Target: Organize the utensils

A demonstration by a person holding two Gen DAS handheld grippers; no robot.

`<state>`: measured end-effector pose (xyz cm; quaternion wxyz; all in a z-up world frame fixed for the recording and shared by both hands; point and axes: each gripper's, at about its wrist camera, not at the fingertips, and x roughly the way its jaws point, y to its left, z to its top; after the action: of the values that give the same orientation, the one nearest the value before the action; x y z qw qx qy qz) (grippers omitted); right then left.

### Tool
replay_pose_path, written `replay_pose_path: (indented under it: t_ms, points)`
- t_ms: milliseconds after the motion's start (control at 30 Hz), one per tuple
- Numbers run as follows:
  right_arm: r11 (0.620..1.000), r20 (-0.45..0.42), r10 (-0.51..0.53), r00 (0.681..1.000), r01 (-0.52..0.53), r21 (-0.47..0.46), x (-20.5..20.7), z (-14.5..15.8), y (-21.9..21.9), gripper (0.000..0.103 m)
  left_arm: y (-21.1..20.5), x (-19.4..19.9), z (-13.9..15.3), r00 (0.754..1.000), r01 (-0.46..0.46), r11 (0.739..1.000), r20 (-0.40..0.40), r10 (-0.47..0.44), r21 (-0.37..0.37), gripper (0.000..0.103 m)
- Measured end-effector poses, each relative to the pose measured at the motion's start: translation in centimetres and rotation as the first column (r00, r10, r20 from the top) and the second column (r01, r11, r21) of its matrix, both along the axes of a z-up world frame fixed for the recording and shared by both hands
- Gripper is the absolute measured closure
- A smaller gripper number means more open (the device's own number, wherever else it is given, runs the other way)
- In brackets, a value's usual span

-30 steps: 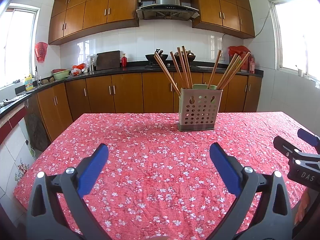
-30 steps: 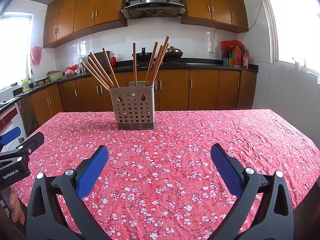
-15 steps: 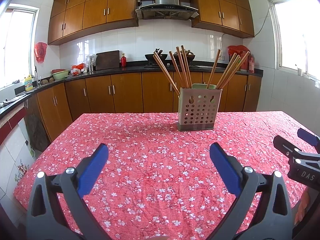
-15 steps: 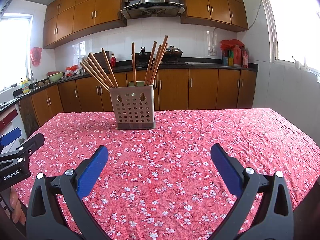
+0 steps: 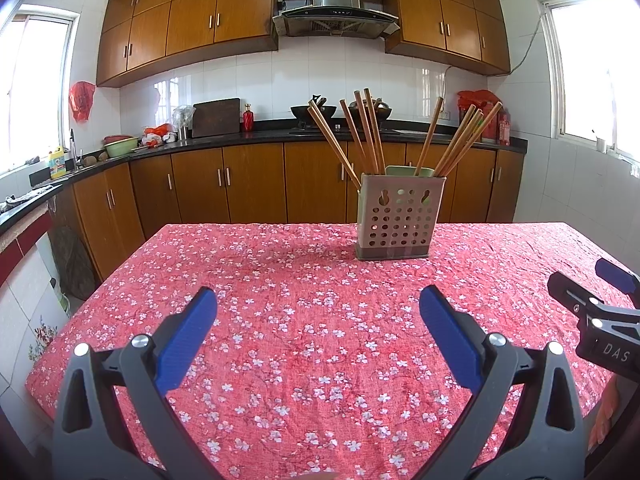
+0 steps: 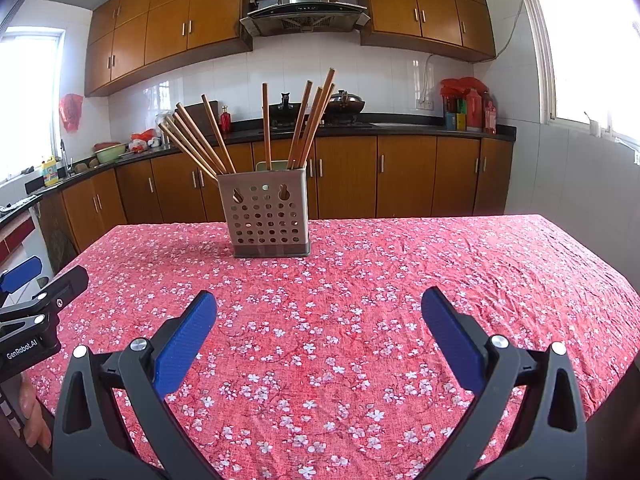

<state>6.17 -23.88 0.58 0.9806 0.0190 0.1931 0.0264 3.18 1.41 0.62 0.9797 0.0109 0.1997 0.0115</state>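
A grey perforated utensil holder (image 5: 399, 218) stands upright toward the far side of the table and also shows in the right wrist view (image 6: 268, 216). Several wooden chopsticks (image 5: 362, 136) lean out of it, fanned left and right (image 6: 308, 120). My left gripper (image 5: 318, 320) is open and empty above the tablecloth, well short of the holder. My right gripper (image 6: 319, 318) is open and empty too, at a similar distance. Each gripper shows at the edge of the other's view: the right (image 5: 600, 320) and the left (image 6: 36, 312).
The table carries a red floral tablecloth (image 5: 304, 320). Its far edge lies just behind the holder, its left edge (image 5: 80, 312) drops to the tiled floor. Wooden kitchen cabinets (image 5: 256, 184) and a dark counter run behind.
Both views have drifted very slightly; the holder sits a touch higher in frame. Both grippers stay open and empty.
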Motion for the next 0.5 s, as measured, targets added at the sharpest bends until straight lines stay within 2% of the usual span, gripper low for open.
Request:
replay_pose_path:
  t_ms: [500]
  points:
    - [1.0, -0.001, 0.0, 1.0, 0.0, 0.0, 0.05, 0.01, -0.02, 0.002, 0.14, 0.13, -0.19, 1.0, -0.004, 1.0, -0.003, 0.004, -0.002, 0.004]
